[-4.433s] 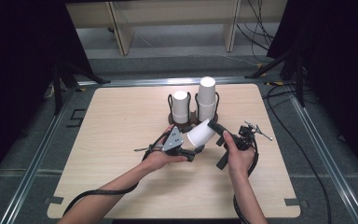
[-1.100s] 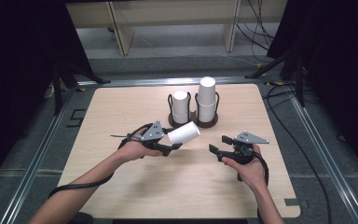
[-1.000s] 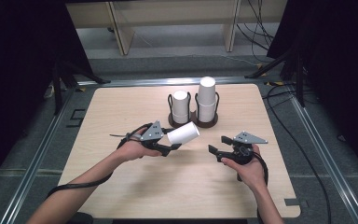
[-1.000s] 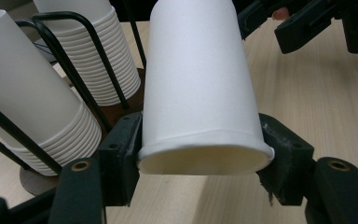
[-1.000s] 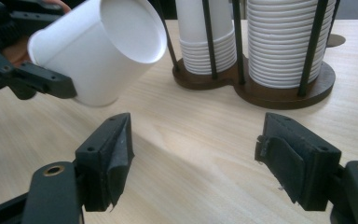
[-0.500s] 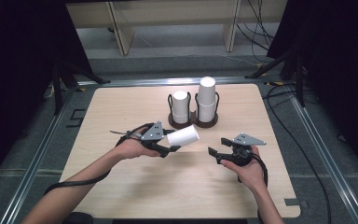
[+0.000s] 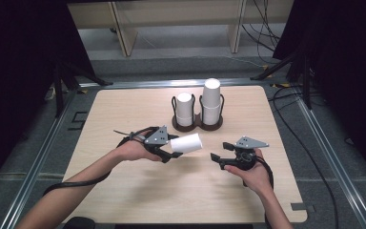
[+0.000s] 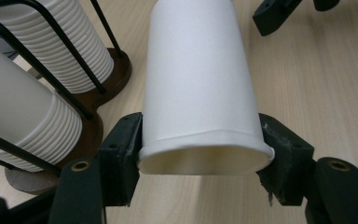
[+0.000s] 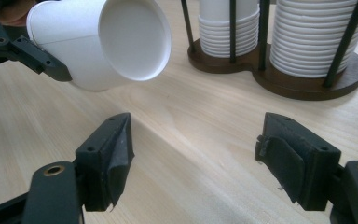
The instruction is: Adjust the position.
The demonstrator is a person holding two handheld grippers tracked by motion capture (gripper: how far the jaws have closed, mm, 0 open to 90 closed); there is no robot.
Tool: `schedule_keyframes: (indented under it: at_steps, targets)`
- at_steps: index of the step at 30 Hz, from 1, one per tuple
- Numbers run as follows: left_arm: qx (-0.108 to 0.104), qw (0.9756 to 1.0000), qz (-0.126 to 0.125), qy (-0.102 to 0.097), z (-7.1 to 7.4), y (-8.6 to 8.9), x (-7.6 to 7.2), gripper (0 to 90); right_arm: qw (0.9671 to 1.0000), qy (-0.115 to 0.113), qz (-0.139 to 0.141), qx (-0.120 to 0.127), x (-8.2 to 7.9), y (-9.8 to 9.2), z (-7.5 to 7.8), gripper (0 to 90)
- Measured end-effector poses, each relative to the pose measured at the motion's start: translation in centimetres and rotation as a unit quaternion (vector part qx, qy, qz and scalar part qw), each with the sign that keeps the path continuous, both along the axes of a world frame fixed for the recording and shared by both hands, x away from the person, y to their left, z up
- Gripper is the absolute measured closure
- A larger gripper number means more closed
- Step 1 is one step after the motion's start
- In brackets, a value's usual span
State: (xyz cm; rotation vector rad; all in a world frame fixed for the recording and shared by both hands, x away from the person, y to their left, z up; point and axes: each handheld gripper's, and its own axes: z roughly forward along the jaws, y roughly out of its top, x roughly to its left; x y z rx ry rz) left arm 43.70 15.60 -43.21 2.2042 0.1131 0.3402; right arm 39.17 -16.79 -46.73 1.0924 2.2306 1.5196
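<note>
The bench lay bare in front of both hands, with the cup holder standing toward its far edge. The left claw pinched a white paper cup at its rim, held sideways above the bench. The right claw stood spread with nothing between its pads, the cup's base facing it, just apart.

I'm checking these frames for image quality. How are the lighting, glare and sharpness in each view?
High view: the table is evenly lit, the surroundings fall to black, faint shadows under the hands. Left gripper view: the white cup in the left tongs is bright but sharp, no glare. Right gripper view: the right tongs are slightly soft.
</note>
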Motion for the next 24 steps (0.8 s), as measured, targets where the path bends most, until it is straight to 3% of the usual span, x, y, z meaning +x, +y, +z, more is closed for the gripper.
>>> schedule_keyframes:
  at_steps: [1, 4, 11, 13, 18, 21, 24]
  targets:
    - [0.005, 1.0, -0.005, -0.001, 0.06, 0.01, -0.01, 37.5, 0.9999, -0.012, 0.007, -0.006, 0.19, -0.03, -0.03, 26.4]
    - [0.015, 0.9998, -0.014, -0.001, 0.2, 0.07, 0.02, 37.5, 0.9994, -0.021, 0.021, -0.017, 0.43, -0.08, -0.01, 26.8]
    - [0.026, 0.9993, -0.027, 0.001, 0.08, 0.08, 0.01, 37.5, 0.9975, -0.007, 0.064, -0.03, 0.85, 0.28, -0.33, 25.7]
    - [0.03, 0.9991, -0.031, -0.002, 0.05, 0.04, -0.04, 37.5, 0.9968, -0.018, 0.069, -0.036, 0.96, 0.37, -0.43, 25.7]
    - [0.039, 0.9983, -0.042, 0.004, 0.1, -0.12, -0.14, 37.2, 0.9963, -0.017, 0.073, -0.043, 0.95, 0.47, -0.35, 25.7]
    - [0.049, 0.9977, -0.046, -0.006, 0.28, -0.12, -0.14, 37.1, 0.9963, -0.016, 0.074, -0.042, 0.93, 0.44, -0.28, 25.8]
    - [0.05, 0.9976, -0.047, -0.003, 0.33, -0.2, -0.2, 37.1, 0.9959, -0.02, 0.076, -0.044, 0.92, 0.39, -0.26, 25.8]
